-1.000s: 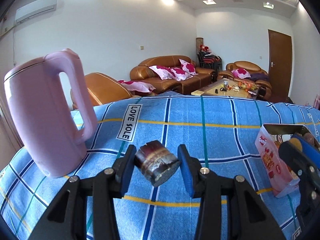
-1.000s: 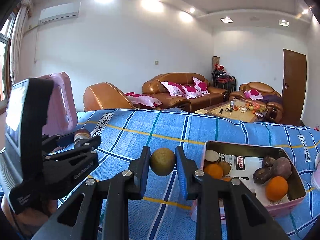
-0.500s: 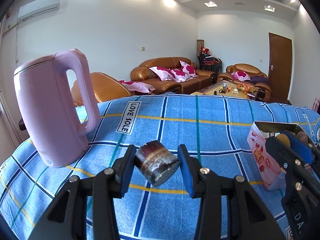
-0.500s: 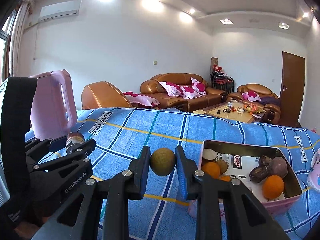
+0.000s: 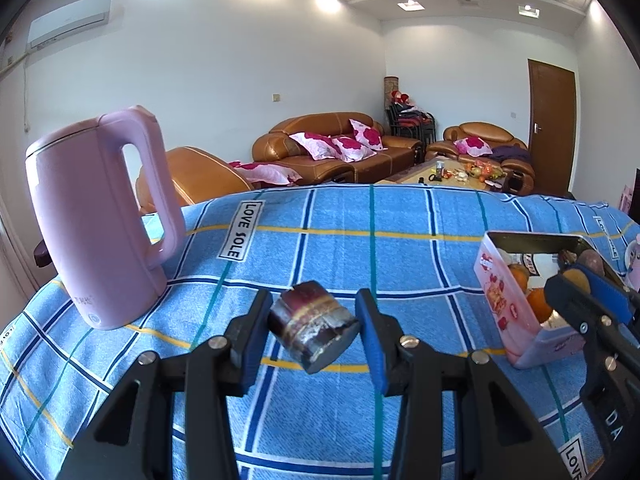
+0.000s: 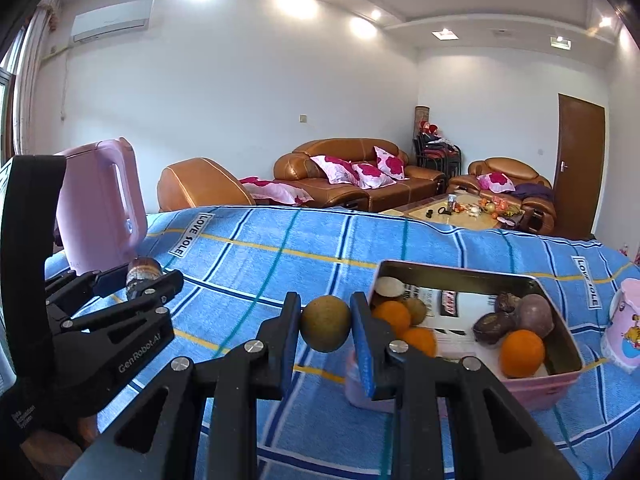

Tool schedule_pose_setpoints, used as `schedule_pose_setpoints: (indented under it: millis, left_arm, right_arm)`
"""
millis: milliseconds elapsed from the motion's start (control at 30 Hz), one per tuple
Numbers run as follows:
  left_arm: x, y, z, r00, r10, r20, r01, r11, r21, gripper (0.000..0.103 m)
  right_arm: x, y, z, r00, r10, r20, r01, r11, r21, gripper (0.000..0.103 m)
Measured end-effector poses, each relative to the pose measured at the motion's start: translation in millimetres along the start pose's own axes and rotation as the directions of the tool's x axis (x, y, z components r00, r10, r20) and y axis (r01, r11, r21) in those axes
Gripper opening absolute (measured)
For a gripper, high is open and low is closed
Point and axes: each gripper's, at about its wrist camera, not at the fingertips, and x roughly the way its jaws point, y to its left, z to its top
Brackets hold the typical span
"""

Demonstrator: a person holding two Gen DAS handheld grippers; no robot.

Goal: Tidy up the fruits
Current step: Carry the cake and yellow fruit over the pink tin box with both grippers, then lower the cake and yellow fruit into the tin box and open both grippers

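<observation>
Your right gripper [image 6: 326, 330] is clamped on a brownish round fruit [image 6: 326, 323], left gripper [image 5: 312, 330] on a dark cut chunk [image 5: 313, 326], and both have drifted closer to the pink tin [image 6: 560, 380], so drop-off looks next. The blue counter cloth [image 5: 400, 256] reads "LOVE SOLE", the left gripper's body "GenRobot.AI".

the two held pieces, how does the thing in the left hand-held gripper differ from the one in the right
The dark cut piece is a maroon, banded cylinder with flat ends; the round fruit is a plain brown-green ball. The dark cut piece sits tilted and looks wider, so the left hand-held gripper stands wider than the right hand-held gripper. Both are clamped above the blue cloth.
</observation>
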Motion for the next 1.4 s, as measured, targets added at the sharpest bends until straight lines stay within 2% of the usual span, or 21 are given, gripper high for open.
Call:
schedule_pose_setpoints:
  millis: [567,933,1200,1400]
  left_arm:
    - [-8,-46,-3,0.997,-0.076,-0.02,0.077,0.997,0.024,0.045]
    - [-12,-76,5,0.988,-0.151,-0.024,0.152,0.988,0.027,0.045]
    - [-15,-99,17,0.977,-0.215,-0.014,0.215,0.976,0.034,0.045]
    - [-16,-134,29,0.962,-0.273,-0.007,0.273,0.961,0.043,0.045]
  right_arm:
    - [-20,-49,-6,0.997,-0.079,0.009,0.079,0.997,0.002,0.028]
    - [-30,-101,-5,0.988,-0.156,0.005,0.155,0.983,0.1,0.028]
    - [-39,-132,-4,0.974,-0.228,-0.001,0.227,0.966,0.123,0.028]
    - [-32,-147,11,0.967,-0.253,-0.032,0.255,0.96,0.113,0.028]
